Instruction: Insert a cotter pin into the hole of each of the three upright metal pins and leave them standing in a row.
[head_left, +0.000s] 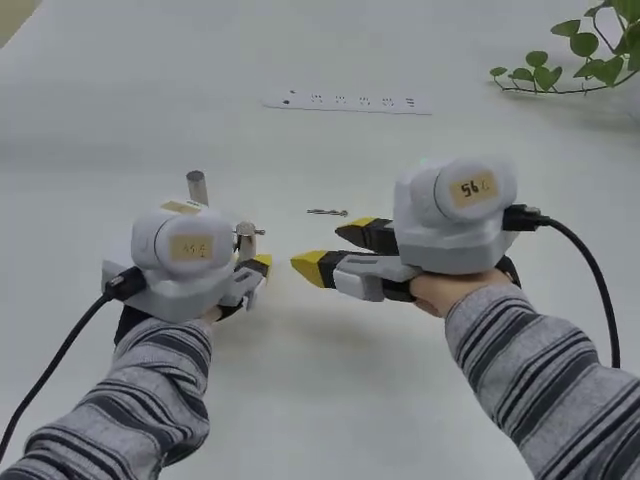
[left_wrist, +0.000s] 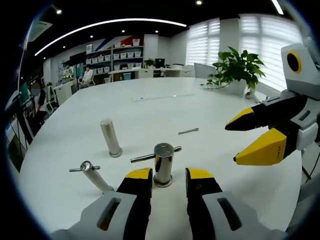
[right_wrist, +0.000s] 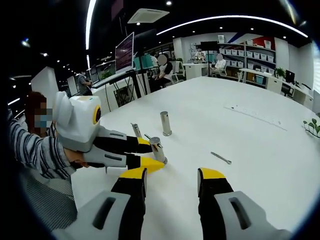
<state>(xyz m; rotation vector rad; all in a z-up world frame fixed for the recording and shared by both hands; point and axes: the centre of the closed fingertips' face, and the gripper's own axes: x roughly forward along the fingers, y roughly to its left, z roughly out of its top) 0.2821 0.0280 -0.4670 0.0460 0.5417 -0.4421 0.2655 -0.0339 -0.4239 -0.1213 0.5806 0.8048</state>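
Looking down in the head view, we see the left hand-held gripper (head_left: 252, 270) and right hand-held gripper (head_left: 325, 248) with tips close, a loose cotter pin (head_left: 327, 212) beyond them toward the desk's (head_left: 300, 400) far edge. In the left gripper view, open jaws flank an upright, already-pinned metal pin (left_wrist: 163, 164). In the right gripper view, jaws gape empty.

1. The head view looks forward and down from above the striped sleeves (head_left: 150, 400) onto the white table (head_left: 300, 400), from near.
2. The left gripper view sits low, close to the tabletop, and faces along its jaws at bottom centre. The right gripper (left_wrist: 230, 144) enters at the right edge.
3. The right gripper view, also low, faces across the table, with the left gripper (right_wrist: 150, 154) left of centre.
4. All three views share the loose cotter pin (head_left: 328, 212) and the bare metal pin (head_left: 197, 186).
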